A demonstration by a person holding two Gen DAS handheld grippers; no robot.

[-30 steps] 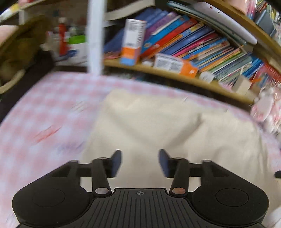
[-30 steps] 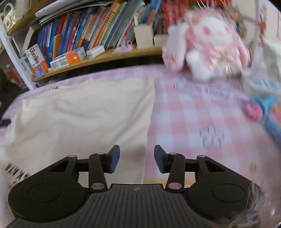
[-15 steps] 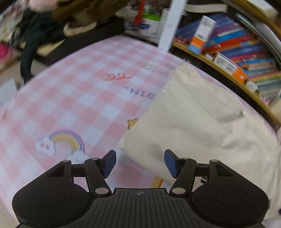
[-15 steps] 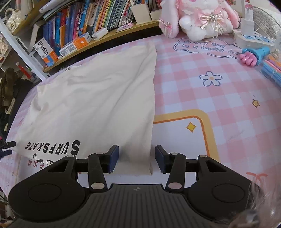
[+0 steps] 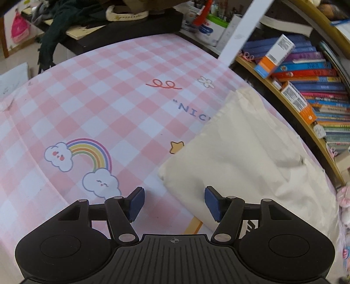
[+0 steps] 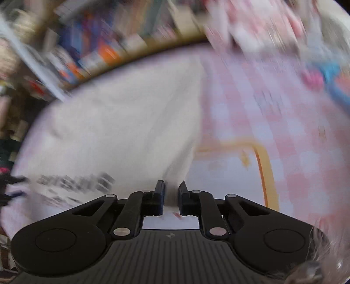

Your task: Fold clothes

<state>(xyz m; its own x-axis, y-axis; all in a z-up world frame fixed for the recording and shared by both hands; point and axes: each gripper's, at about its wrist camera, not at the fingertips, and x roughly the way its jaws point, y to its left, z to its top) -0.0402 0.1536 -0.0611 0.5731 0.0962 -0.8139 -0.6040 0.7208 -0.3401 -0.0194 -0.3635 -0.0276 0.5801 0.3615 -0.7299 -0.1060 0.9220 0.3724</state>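
A cream garment [image 5: 251,153] lies flat on the pink checked tablecloth [image 5: 98,98], with black lettering near its front edge. In the left wrist view my left gripper [image 5: 174,192] stands open just above the garment's near left corner; the right pad is over the cloth and the left pad is over bare tablecloth. The right wrist view is blurred by motion. There my right gripper [image 6: 171,185] has its jaws closing, with the near right corner of the garment [image 6: 131,131] pinched between the pads.
A low bookshelf [image 5: 306,72] packed with books and small boxes runs along the table's far side, with a white post [image 5: 242,32] beside it. Dark clothes [image 5: 76,17] are piled beyond the far left corner. Blurred pink and blue items [image 6: 317,76] lie at the right.
My right gripper has closed its jaws on the garment's near right corner and is moving. My left gripper rolled and swung over to the garment's left corner, jaws slightly wider.
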